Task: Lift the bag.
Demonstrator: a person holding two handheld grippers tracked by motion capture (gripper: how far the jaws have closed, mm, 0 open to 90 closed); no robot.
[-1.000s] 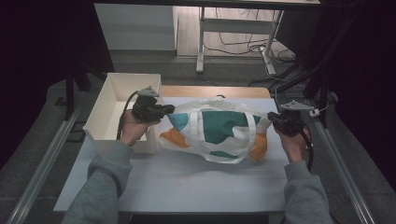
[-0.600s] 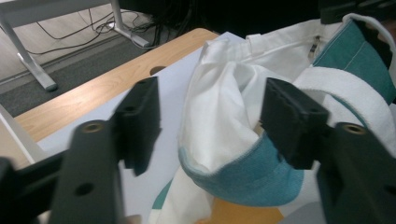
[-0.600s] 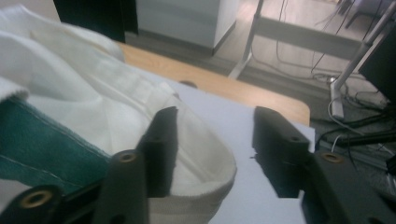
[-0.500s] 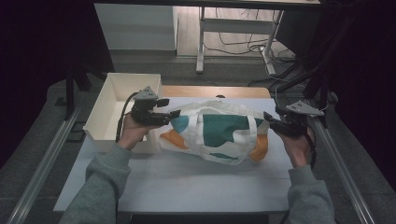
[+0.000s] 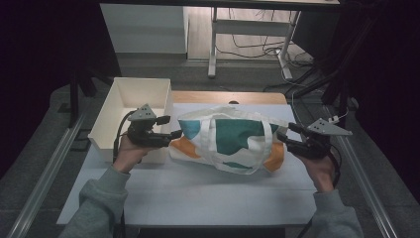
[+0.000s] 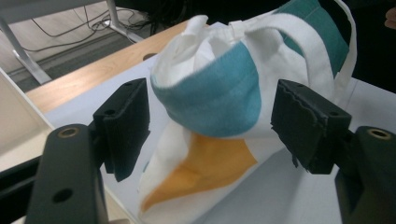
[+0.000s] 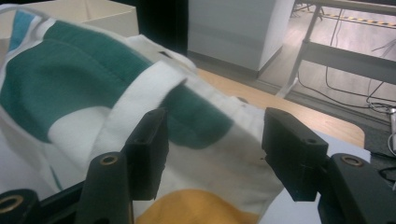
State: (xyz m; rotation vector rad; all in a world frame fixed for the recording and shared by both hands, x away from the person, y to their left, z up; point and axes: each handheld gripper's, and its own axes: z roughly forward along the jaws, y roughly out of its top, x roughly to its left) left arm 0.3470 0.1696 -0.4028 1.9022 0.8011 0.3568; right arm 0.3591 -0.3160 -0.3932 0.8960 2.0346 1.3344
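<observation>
High view: both grippers point(image 5: 174, 134) point(image 5: 283, 135) apparently released bag point(image 5: 229, 140).

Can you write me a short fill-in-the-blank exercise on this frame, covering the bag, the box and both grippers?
1. The tote bag lies on the white ____.
2. The left gripper, its jaws having just been opening, stands ____ at the bag's end.
3. The open box sits to the ____ of the bag in the high view.
4. The right gripper, whose jaws have also just been opening, grips ____.

Missing words: table; open; left; nothing
</observation>
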